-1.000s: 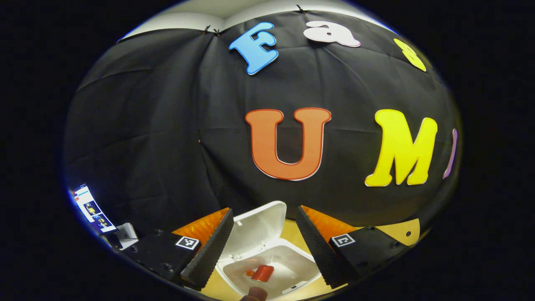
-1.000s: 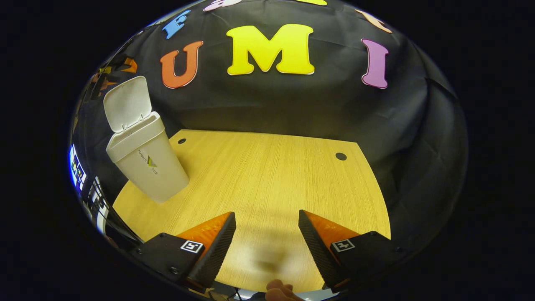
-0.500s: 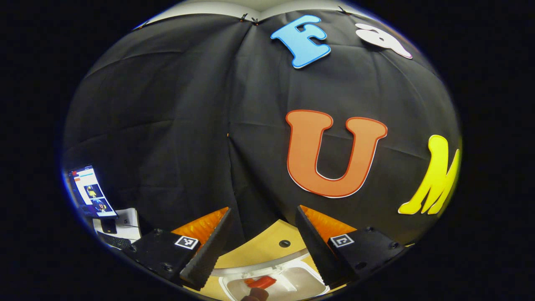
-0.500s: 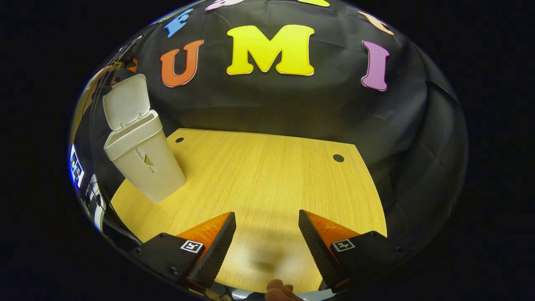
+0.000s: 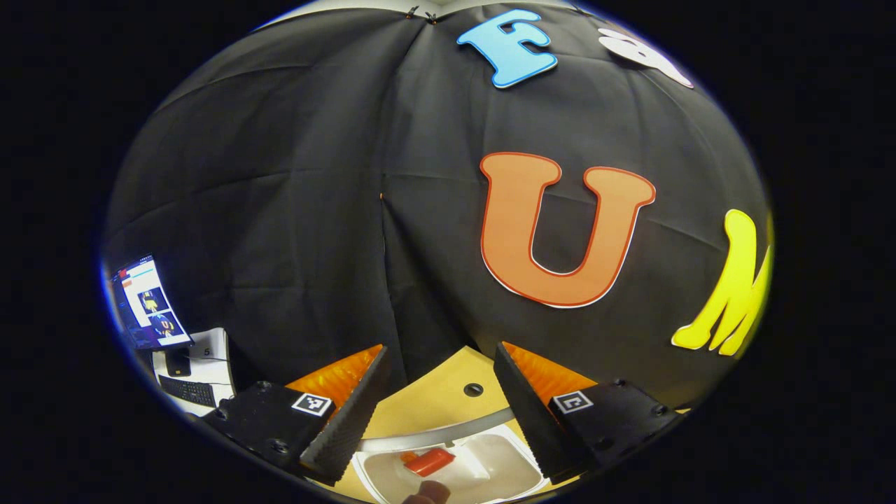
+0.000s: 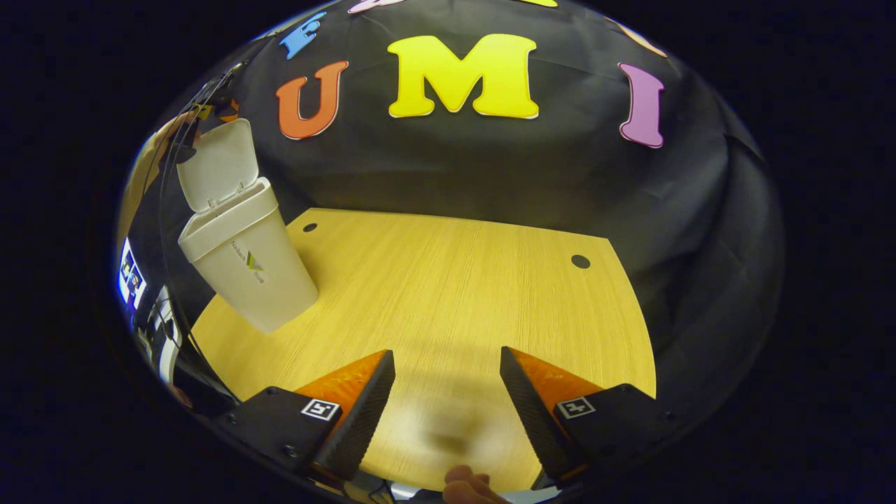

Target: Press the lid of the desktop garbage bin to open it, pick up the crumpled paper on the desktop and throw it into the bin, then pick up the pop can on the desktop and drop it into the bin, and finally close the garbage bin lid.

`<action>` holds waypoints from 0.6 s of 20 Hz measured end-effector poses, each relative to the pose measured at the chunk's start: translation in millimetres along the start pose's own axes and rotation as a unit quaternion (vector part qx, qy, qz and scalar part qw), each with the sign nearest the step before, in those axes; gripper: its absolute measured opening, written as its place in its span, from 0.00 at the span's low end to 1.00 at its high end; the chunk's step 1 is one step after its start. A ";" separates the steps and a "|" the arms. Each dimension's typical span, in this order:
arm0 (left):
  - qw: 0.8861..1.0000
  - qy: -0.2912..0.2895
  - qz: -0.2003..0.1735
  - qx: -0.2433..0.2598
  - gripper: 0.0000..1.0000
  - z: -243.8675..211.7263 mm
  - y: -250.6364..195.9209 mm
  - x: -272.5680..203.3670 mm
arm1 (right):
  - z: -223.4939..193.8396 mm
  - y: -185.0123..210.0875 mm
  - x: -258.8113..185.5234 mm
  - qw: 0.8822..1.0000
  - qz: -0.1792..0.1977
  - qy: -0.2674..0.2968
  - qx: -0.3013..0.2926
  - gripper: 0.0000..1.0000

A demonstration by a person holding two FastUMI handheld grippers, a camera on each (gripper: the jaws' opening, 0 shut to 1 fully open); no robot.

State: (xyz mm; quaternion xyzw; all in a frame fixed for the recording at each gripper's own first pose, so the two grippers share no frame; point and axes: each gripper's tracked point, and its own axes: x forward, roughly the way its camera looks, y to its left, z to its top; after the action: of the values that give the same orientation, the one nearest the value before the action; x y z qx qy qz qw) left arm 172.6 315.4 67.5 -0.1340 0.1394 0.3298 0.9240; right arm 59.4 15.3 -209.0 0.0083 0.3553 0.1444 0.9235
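In the left gripper view we see our left gripper (image 5: 439,392) with its fingers spread apart and nothing between them, hanging above the open bin (image 5: 455,472), whose white rim and inner wall lie below and between the fingertips. Inside the bin, just below the gap between the fingers, lies the red can (image 5: 430,461). Ahead of the fingertips a strip of wooden table (image 5: 434,406) with a small dark hole reaches to the black cloth wall. A second ago the raised lid stood between the fingers and the bin's mouth lay more fully under them; half a second ago the lid had already left the gap, and since then the view has hardly shifted. Far off to the left of the left finger a lit screen (image 5: 147,304) stands over a keyboard. In the right gripper view our right gripper (image 6: 446,385) also has its fingers released and empty, low over the bare table (image 6: 455,280). The bin (image 6: 245,266) stands well off to the left of the left finger, its lid (image 6: 217,164) tipped up and back. Compared with a second ago, this view has barely changed, the bin sitting slightly nearer the middle. We cannot make out the crumpled paper.
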 end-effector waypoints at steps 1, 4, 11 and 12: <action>1.000 0.000 0.002 0.001 0.99 -4.2 -2.0 -6.3 | -1.5 -1.5 0.3 1.000 0.003 0.001 -0.004 0.96; 1.000 0.006 0.006 0.004 0.99 -23.9 -8.8 -23.5 | -7.5 -7.1 2.0 1.000 0.014 0.006 -0.010 0.96; 1.000 0.005 0.029 0.009 0.99 -87.8 -26.4 -59.8 | -22.9 -29.5 2.1 0.999 0.036 0.013 -0.032 0.96; 0.999 0.017 0.032 0.010 0.99 -102.7 -28.9 -63.1 | -25.8 -32.4 1.7 0.999 0.039 0.015 -0.034 0.96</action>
State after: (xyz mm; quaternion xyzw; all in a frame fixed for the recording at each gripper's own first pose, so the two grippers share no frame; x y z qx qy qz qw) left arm 127.0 222.8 -1.2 -0.1254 0.1629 0.3556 0.9117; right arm 52.1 -17.6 -233.2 -0.0116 0.3634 0.1927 0.9114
